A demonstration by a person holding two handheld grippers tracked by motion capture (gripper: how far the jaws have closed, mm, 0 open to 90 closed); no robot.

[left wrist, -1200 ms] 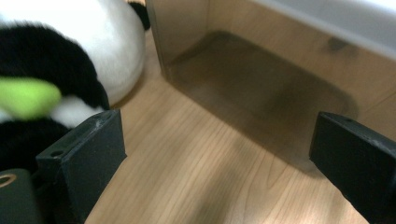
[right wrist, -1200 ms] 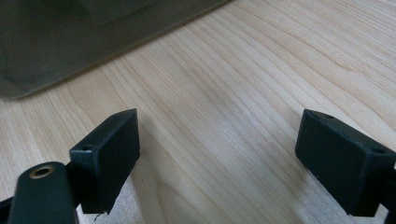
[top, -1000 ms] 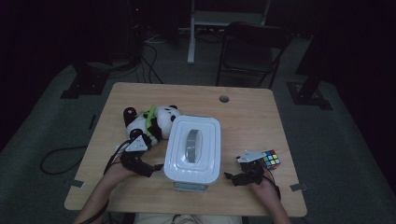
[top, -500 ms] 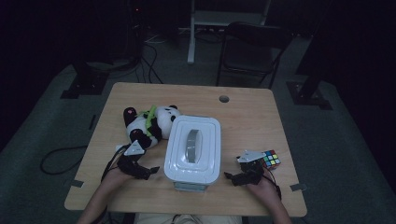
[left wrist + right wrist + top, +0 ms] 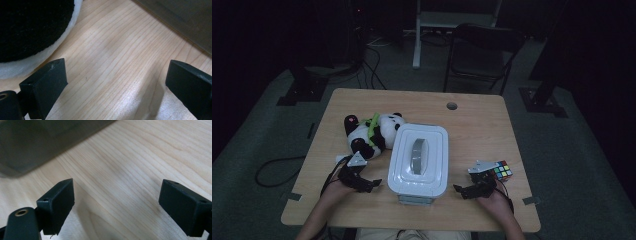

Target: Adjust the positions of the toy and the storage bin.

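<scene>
A white lidded storage box (image 5: 418,160) with a grey handle stands at the table's middle front. A panda plush (image 5: 369,132) with a green strap lies against the box's left side. A colourful puzzle cube (image 5: 501,170) rests to the right of the box. My left gripper (image 5: 373,183) is open just left of the box's near corner, over bare wood (image 5: 112,70), with the panda's black and white fur (image 5: 30,32) close at its left. My right gripper (image 5: 460,191) is open just right of the box, beside the cube, with the box's grey wall (image 5: 37,142) ahead.
The wooden table (image 5: 472,120) has a cable hole (image 5: 452,106) near its far edge. A black chair (image 5: 482,55) and stand legs sit on the floor behind the table. Cables (image 5: 272,167) trail on the floor at left.
The left gripper has shifted slightly toward the box's near left corner. The right gripper has barely moved.
</scene>
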